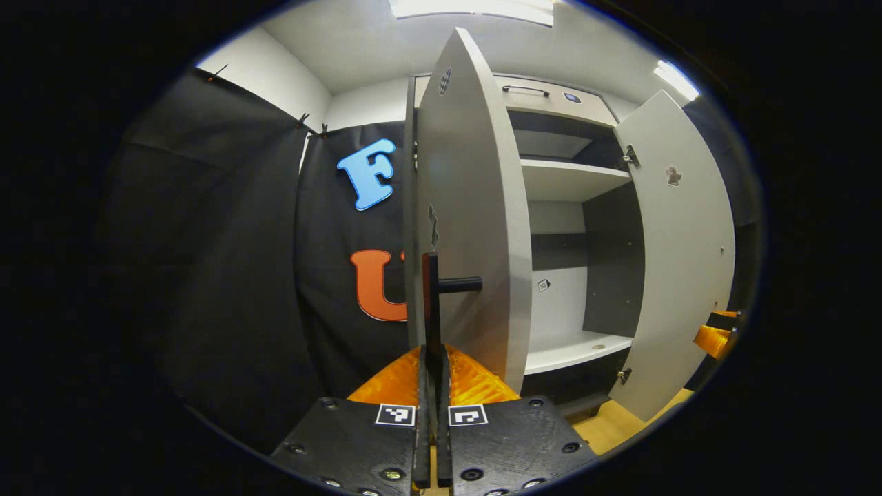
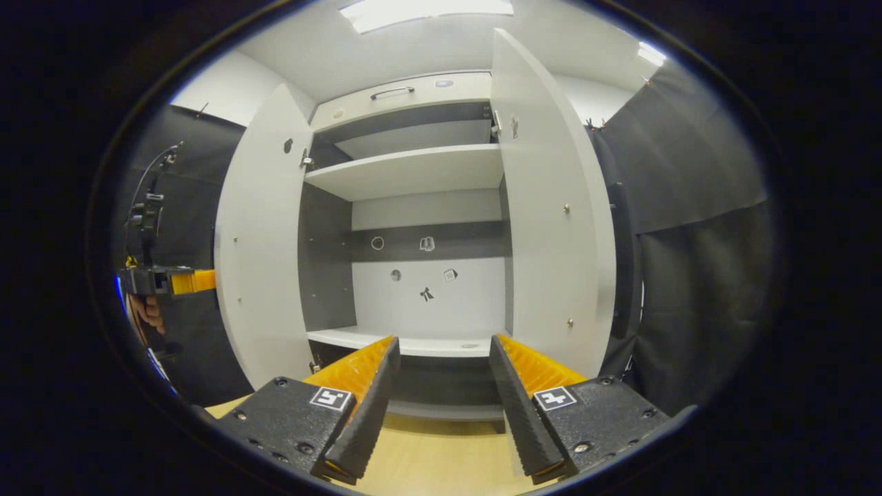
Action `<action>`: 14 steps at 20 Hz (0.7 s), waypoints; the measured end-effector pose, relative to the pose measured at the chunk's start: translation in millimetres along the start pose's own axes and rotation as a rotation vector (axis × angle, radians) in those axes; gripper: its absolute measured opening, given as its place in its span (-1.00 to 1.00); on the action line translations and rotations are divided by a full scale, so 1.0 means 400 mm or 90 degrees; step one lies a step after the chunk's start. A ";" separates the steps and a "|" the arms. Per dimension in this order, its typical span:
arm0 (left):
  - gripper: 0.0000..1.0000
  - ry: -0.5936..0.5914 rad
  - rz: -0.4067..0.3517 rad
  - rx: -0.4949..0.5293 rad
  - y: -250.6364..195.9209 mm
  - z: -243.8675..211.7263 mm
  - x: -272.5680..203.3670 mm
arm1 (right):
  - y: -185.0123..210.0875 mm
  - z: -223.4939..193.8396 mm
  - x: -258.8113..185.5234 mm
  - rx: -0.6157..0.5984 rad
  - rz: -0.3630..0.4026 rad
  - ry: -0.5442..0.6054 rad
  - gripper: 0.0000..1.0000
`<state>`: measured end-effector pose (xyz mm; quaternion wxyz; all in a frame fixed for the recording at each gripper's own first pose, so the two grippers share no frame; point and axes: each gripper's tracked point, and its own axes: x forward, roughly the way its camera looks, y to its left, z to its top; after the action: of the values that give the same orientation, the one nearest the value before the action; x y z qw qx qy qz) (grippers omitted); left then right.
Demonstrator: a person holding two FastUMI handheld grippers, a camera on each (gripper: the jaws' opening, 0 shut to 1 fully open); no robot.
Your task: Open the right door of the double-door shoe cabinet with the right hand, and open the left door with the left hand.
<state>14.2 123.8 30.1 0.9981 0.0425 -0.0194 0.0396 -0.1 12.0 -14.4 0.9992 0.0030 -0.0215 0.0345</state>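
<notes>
The light grey shoe cabinet [image 2: 413, 169] stands with both doors swung out and its bare shelves showing. In the left gripper view the left door [image 1: 468, 207] is seen nearly edge-on. Its black bar handle [image 1: 433, 296] runs down between my left gripper's [image 1: 433, 355] fingers, which are shut on it. The right door [image 1: 682, 262] hangs wide open, with the right gripper's orange finger [image 1: 716, 339] just past its edge. In the right gripper view my right gripper [image 2: 444, 341] is open, holds nothing and faces the cabinet's lower shelf [image 2: 358, 337] between the left door [image 2: 262, 241] and the right door [image 2: 551, 207].
Black cloth walls close in on both sides of the cabinet. A light wooden floor [image 2: 427, 455] lies in front of it. A top drawer with a dark handle [image 2: 391, 91] sits above the shelves. A hand [image 2: 143, 311] holds the left gripper [image 2: 172, 281] beside the left door.
</notes>
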 end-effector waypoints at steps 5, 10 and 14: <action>-1.00 0.001 0.000 -0.043 0.099 -0.009 0.004 | 0.011 -0.004 0.009 -0.004 0.000 0.006 0.64; -1.00 -0.004 -0.045 -0.028 0.129 -0.011 0.012 | 0.017 -0.006 0.005 -0.010 -0.007 0.010 0.64; -0.94 0.008 -0.054 -0.027 0.146 -0.028 -0.004 | 0.021 -0.006 -0.002 -0.009 -0.011 0.007 0.62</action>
<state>8.3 182.8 23.9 0.9997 0.0218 -0.0122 -0.0028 -1.4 20.1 -16.6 0.9995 -0.0038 -0.0159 0.0255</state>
